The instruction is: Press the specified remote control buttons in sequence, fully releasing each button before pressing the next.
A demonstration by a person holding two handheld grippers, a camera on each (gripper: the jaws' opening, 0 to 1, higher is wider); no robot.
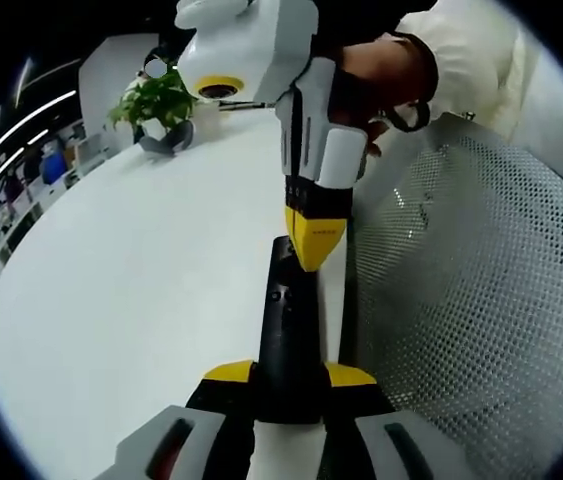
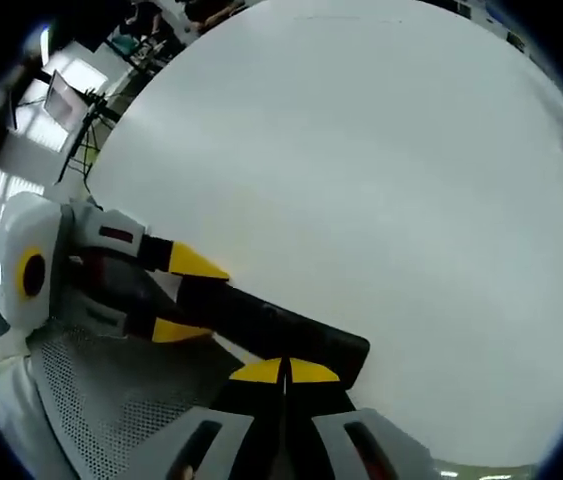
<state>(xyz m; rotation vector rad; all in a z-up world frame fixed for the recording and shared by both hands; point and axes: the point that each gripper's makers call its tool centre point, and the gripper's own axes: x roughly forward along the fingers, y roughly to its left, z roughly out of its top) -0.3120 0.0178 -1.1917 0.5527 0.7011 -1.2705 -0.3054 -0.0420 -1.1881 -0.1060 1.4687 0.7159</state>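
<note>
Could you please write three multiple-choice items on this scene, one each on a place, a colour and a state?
1. Where does the potted plant stand?
A. at the white table's far end
B. on the mesh chair
C. on the remote control

2. What colour are the gripper tips?
A. red
B. yellow
C. green

3. What is the left gripper doing?
A. hanging open above the table
B. clamped on the remote control
C. holding the plant

Answers:
1 A, the plant sits far back on the tabletop.
2 B, the right gripper's closed tips are yellow.
3 B, its jaws flank the black remote control's near end.
</note>
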